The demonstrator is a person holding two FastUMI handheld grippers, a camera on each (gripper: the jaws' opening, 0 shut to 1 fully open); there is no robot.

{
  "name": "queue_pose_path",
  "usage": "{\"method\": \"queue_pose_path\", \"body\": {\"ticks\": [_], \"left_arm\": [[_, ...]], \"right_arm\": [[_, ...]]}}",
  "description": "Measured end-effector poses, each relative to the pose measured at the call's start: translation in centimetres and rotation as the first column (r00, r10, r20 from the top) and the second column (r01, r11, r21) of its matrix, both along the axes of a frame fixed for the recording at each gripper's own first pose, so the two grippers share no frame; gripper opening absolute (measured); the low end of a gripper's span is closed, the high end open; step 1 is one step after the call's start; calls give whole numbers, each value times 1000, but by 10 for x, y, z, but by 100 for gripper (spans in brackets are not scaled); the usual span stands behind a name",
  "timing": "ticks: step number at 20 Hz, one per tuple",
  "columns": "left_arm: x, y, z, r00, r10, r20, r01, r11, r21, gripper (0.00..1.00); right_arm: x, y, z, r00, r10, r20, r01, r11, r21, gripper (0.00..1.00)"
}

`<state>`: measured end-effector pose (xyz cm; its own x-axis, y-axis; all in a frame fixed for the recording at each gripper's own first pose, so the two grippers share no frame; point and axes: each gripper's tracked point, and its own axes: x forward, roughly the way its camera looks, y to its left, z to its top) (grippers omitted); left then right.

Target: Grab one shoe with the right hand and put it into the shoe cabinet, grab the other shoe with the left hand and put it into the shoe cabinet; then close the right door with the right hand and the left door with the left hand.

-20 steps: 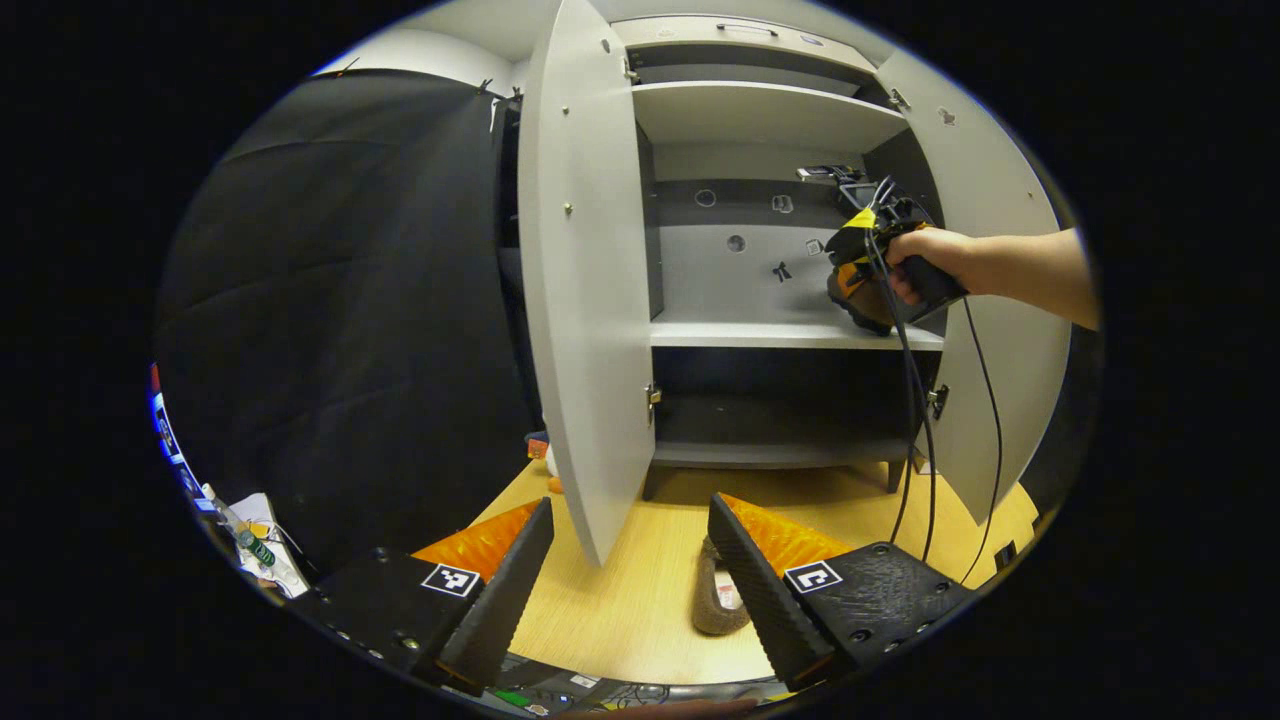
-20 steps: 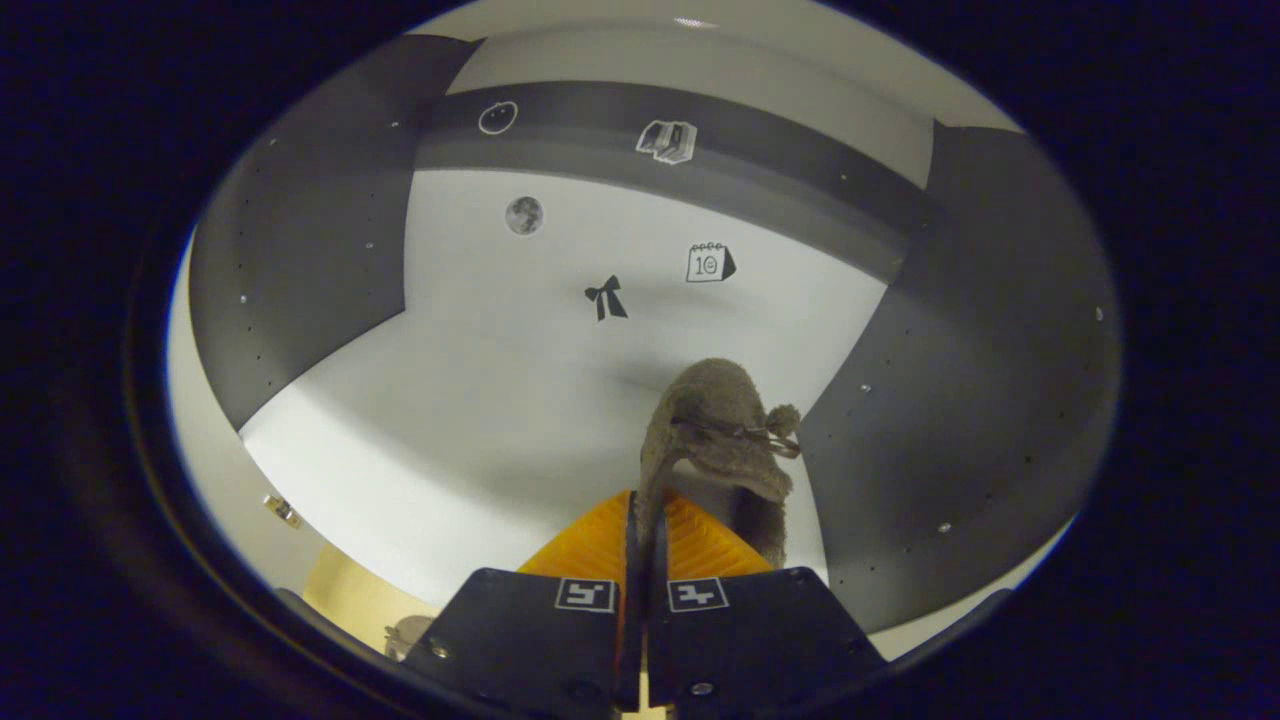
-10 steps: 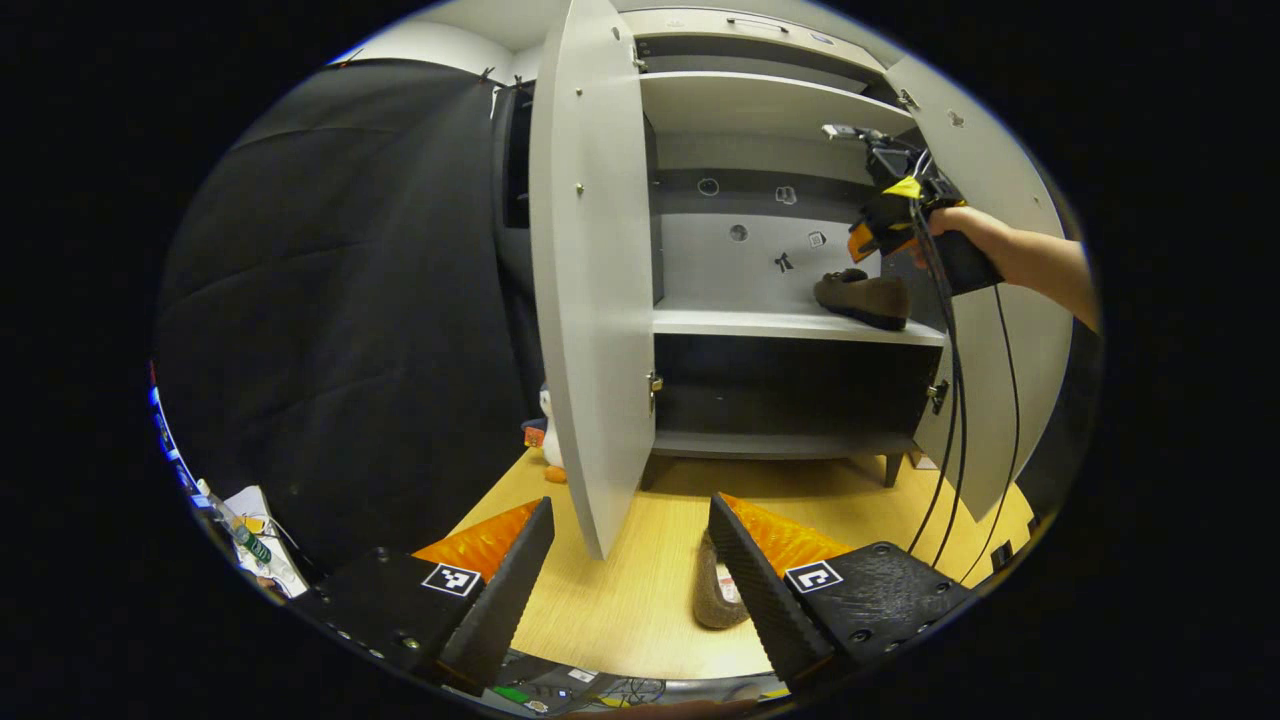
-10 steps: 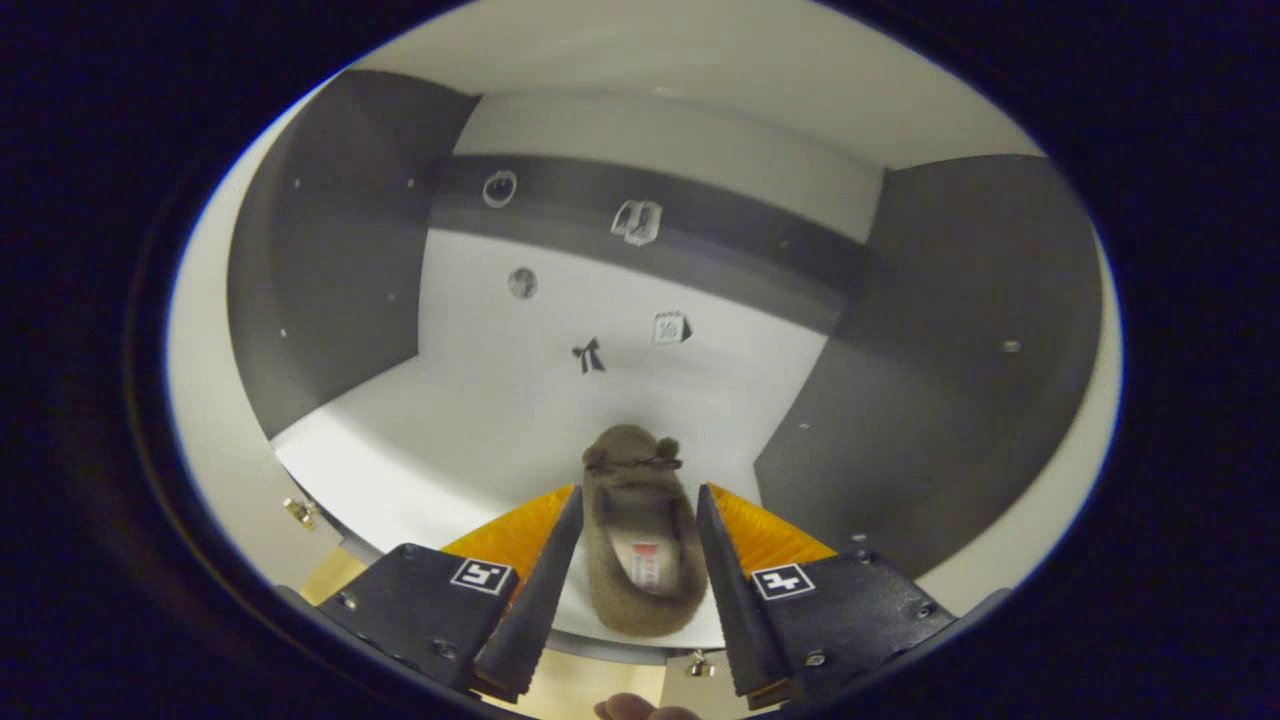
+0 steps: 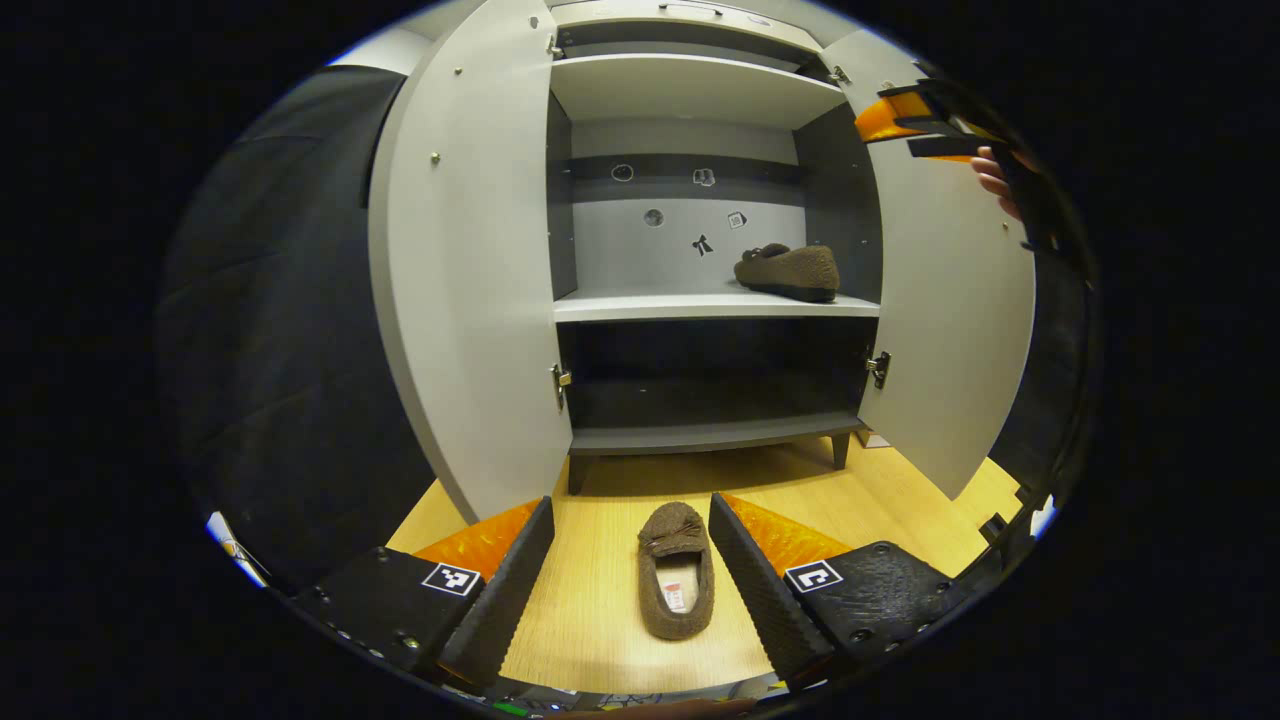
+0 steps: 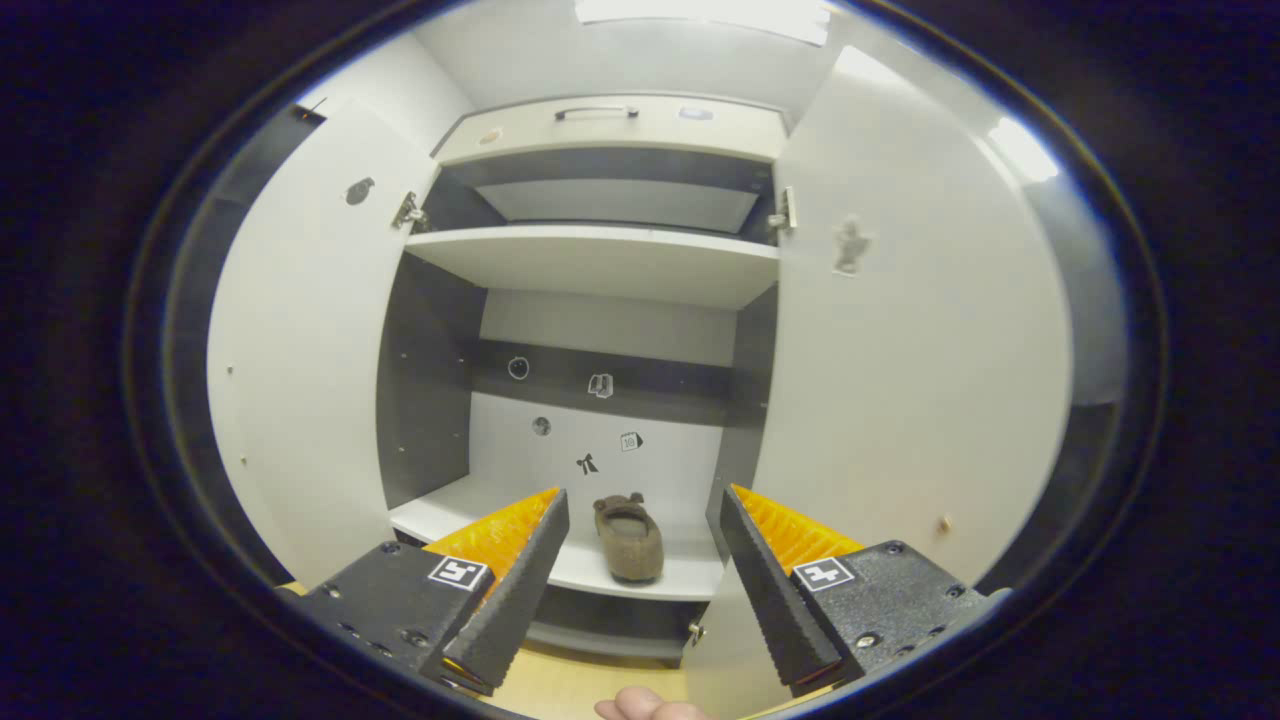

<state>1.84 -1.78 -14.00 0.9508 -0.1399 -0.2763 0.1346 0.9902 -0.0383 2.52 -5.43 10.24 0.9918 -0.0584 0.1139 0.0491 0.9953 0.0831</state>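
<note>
Between the left gripper's [image 5: 630, 590] spread fingers [image 5: 500, 600] lies a shoe [image 5: 677, 570].

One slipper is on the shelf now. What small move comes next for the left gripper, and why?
Probably lower the left gripper straight down over the slipper on the floor and close on it. Its jaws are open with the slipper lying between the fingers, not yet touched. The other slipper already rests on the cabinet's middle shelf, and both doors are open.
</note>
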Motion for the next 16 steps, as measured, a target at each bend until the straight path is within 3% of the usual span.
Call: {"method": "queue_pose_path", "body": {"ticks": [1,3,6,11,16], "left_arm": [[4,-1,2,1000,-3,12,3,1000,1,95],[12,-1,0,1000,9,24,-9,1000,9,95],[23,-2,-21,1000,18,-9,-18,1000,16,95],[47,-10,-112,983,37,-179,-25,997,68,95],[63,-27,-185,935,38,-353,-16,998,66,95]], "right_arm": [[-10,3,-22,1000,-7,-6,7,1000,10,98],[-38,16,-72,993,10,-117,-9,1000,11,100],[-53,22,-118,969,47,-244,-21,994,109,100],[-70,3,-121,960,3,-281,9,999,41,100],[-79,-2,-123,939,12,-343,-5,1000,19,100]]}}
